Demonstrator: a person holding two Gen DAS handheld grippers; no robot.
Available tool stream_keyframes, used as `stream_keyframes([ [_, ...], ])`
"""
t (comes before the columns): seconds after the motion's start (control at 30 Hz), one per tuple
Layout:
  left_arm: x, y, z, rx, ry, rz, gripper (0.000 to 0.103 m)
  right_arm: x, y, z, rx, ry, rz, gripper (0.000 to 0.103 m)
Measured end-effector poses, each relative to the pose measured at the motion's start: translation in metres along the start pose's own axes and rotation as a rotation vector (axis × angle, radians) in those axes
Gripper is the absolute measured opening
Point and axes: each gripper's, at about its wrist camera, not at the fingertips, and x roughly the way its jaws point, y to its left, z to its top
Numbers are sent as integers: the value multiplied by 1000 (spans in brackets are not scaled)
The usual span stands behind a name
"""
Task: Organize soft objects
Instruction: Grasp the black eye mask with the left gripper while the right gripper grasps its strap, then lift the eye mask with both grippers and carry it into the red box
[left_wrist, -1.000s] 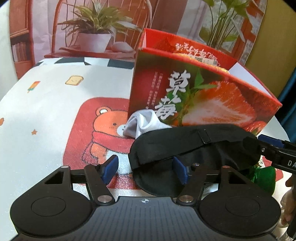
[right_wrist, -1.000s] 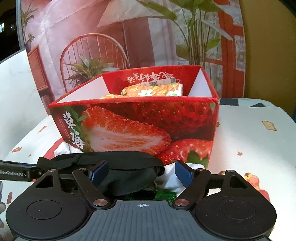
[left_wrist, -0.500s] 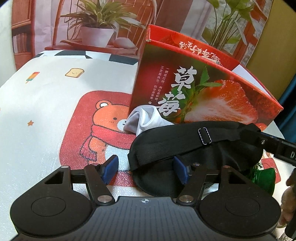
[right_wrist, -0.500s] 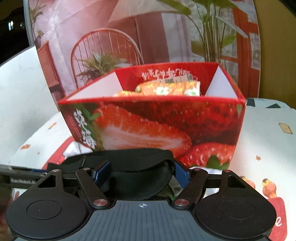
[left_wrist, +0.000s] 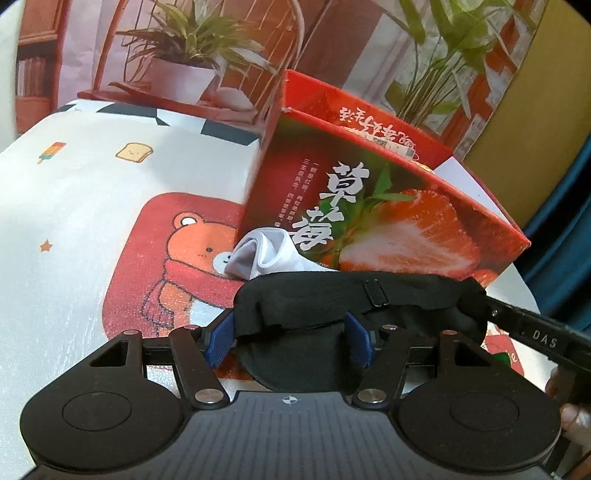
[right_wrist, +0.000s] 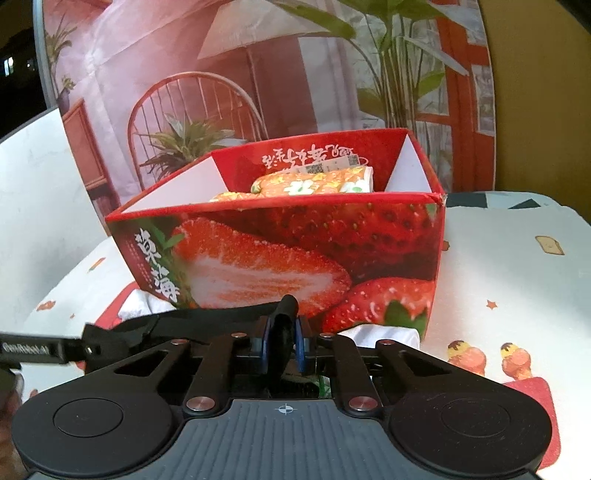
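A black eye mask (left_wrist: 314, 302) lies on the tablecloth in front of the red strawberry box (left_wrist: 388, 221). Its left end sits between the blue pads of my left gripper (left_wrist: 290, 341), which stands open around it. My right gripper (right_wrist: 283, 347) is closing its jaws, and the pads pinch the mask's (right_wrist: 207, 321) other end into a fold. The right gripper's finger (left_wrist: 535, 334) shows at that end in the left wrist view. A white sock (left_wrist: 266, 254) rests against the box behind the mask. A folded orange floral cloth (right_wrist: 314, 184) lies inside the box (right_wrist: 277, 251).
The cartoon-print tablecloth (left_wrist: 92, 221) stretches off to the left of the box. A white cloth (right_wrist: 380, 334) pokes out at the box's near right corner. A small green item (left_wrist: 500, 356) lies under the mask's right end. A person's fingers (left_wrist: 570, 417) hold the right gripper.
The right gripper's jaws went from wide apart to pinched on the mask's end. The mask's left end now reaches in between the left pads. Neither hand shifted much.
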Motion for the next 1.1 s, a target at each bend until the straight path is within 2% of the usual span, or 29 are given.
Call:
stream_keyframes([
  [0.17,5,6,0,-34,25,26,66,1,-1,-1,-1,4,-3,13],
  [0.33,7,17,3,-108,22,11,65,2,-3,-6,6,20,-11,13],
  [0.4,7,17,3,-111,19,-3,56,3,-4,-8,10,26,-13,13],
  [0.43,7,16,3,-100,19,-9,41,3,-3,-8,11,27,-13,13],
  [0.47,6,13,3,-84,15,0,31,2,-3,-9,10,27,-13,13],
  [0.57,0,7,5,-36,-18,34,17,0,-1,-8,6,21,-13,13],
  [0.77,-25,-4,12,30,-117,40,10,-12,2,0,-7,-16,15,12],
  [0.93,-53,-22,21,119,-233,41,9,-27,12,12,-50,-75,58,10],
  [1.1,-73,-35,34,164,-308,31,9,-42,21,28,-88,-134,81,10],
])
